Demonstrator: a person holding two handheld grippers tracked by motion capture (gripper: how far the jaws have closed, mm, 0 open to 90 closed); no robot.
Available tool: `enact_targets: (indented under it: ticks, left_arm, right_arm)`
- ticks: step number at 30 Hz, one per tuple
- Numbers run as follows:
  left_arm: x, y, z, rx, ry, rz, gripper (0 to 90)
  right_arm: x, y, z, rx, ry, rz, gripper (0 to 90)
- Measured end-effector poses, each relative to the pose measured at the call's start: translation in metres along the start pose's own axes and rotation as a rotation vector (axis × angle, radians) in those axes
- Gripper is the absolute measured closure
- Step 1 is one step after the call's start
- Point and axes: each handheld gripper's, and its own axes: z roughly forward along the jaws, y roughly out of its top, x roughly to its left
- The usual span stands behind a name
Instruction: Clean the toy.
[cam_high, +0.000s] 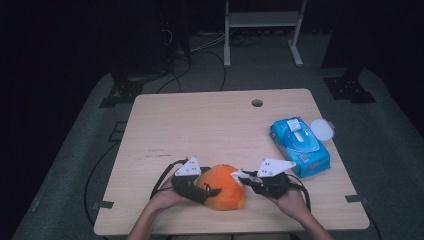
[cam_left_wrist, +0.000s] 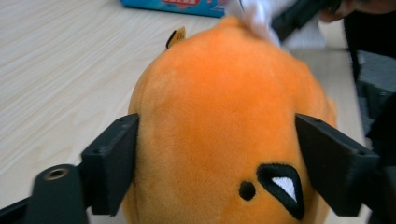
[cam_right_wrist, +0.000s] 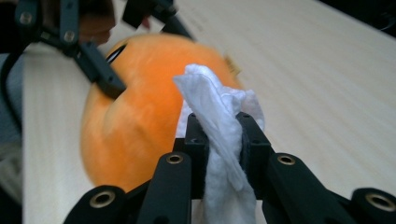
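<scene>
- The round orange plush toy sits near the front edge of the pale wooden desk, at about 6 o'clock from the desk's middle, between the two hands.
- The left hand-held gripper clasps the toy from its 9 o'clock side; in the left gripper view its black pads sit against the plush flanks, jaws moderately wide around the soft body.
- The right hand-held gripper has its jaws drawn narrow, pinching a crumpled white wet wipe that stands up between them, at the toy's 3 o'clock side.
- The step looks like wiping the toy. To do it well, the left grip should stay steady without crushing the plush, while the right drags the wipe's free fold across the fur in short strokes, keeping the hard jaw tips off the fabric.
- The blue pack of wipes lies at about 2 o'clock from the toy, its white lid flipped open.
- Hard to tell: whether the wipe actually touches the fur right now, since that edge is blurred. The toy's underside and far side are hidden, and its face is only partly visible.
</scene>
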Motion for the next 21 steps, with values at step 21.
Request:
enact_targets:
  ticks: [21]
  left_arm:
    - [-0.028, 0.022, 0.028, -0.106, 0.195, 0.138, 27.4]
  right_arm:
    - [-0.009, 0.008, -0.007, -0.043, -0.099, 0.012, 77.1]
